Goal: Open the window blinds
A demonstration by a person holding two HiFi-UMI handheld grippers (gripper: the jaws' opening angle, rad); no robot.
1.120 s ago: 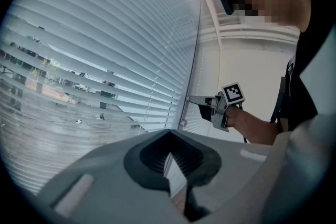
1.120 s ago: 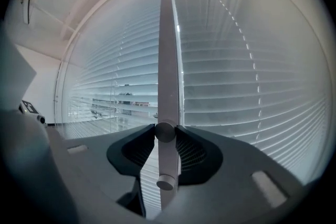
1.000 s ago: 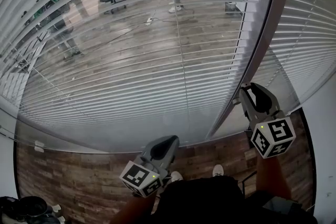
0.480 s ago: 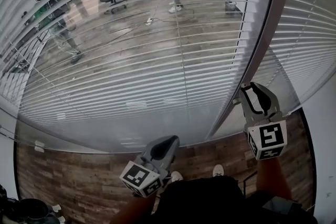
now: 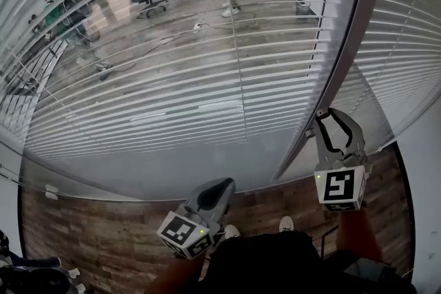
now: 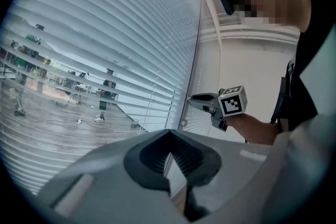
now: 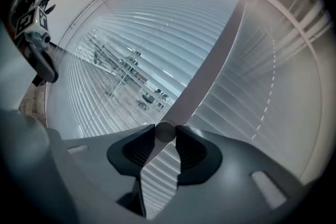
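White slatted blinds [image 5: 172, 79] cover the window, tilted enough to show an office floor beyond. A thin grey tilt wand [image 5: 348, 58] hangs down their right side. My right gripper [image 5: 329, 118] is shut on the wand's lower end. In the right gripper view, the round wand tip [image 7: 165, 131] sits pinched between the two pads, and the wand [image 7: 210, 71] runs up and to the right. My left gripper [image 5: 210, 193] is held low in front of the blinds, apart from them. Its jaws meet at the tip [image 6: 169, 131] with nothing between them.
A second blind [image 5: 406, 45] hangs right of the wand, and a white wall [image 5: 424, 169] stands at the far right. The wood floor [image 5: 103, 237] lies below the window. Dark objects [image 5: 27, 279] sit at bottom left. My shoes [image 5: 286, 224] are near the glass.
The right gripper has rolled about the wand, so its marker cube now faces the camera squarely. The slats have tilted further open and show more of the room beyond. The left gripper stayed still.
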